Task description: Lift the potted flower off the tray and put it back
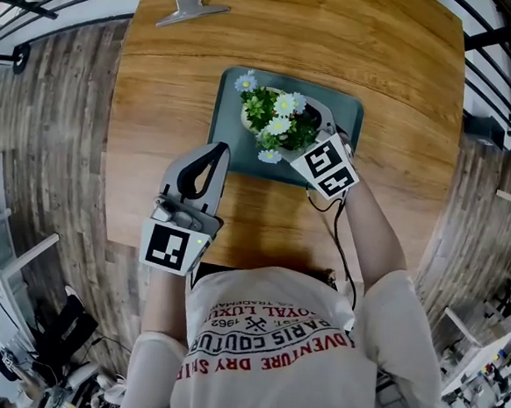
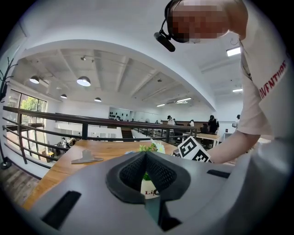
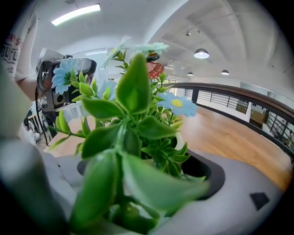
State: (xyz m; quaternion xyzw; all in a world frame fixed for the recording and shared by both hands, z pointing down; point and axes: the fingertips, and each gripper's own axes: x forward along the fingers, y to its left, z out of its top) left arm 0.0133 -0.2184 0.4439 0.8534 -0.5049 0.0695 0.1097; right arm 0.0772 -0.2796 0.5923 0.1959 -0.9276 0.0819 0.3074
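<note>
Potted flower [image 1: 275, 121] is on the dark tray [image 1: 347, 105], toward its left half: white pot under a mop of daisies & green leaves. From the head view we can't tell if the base touches the tray or is just off it. Long axis is vertical, i.e. pot upright, blooms pointing up at the head cam, no clear lean.

Right gripper [image 1: 311, 124] comes in from the near-right, and the pot lies straight ahead btwn its jaws. In the right gripper view foliage fills the gap w/ a dark pad either side, so we read it as pinching the pot. Right is the nearer hand by far.

Left gripper [image 1: 214, 151] hangs at the tray's near-left edge, apart from the pot, jaws pressed together on nothing; the pot shows beyond its tips.

Our guess: the next move runs straight along that vertical axis, kept level.

Wooden table [image 1: 383, 41] underneath; metal clip [image 1: 190, 9] near the far edge, well apart.
</note>
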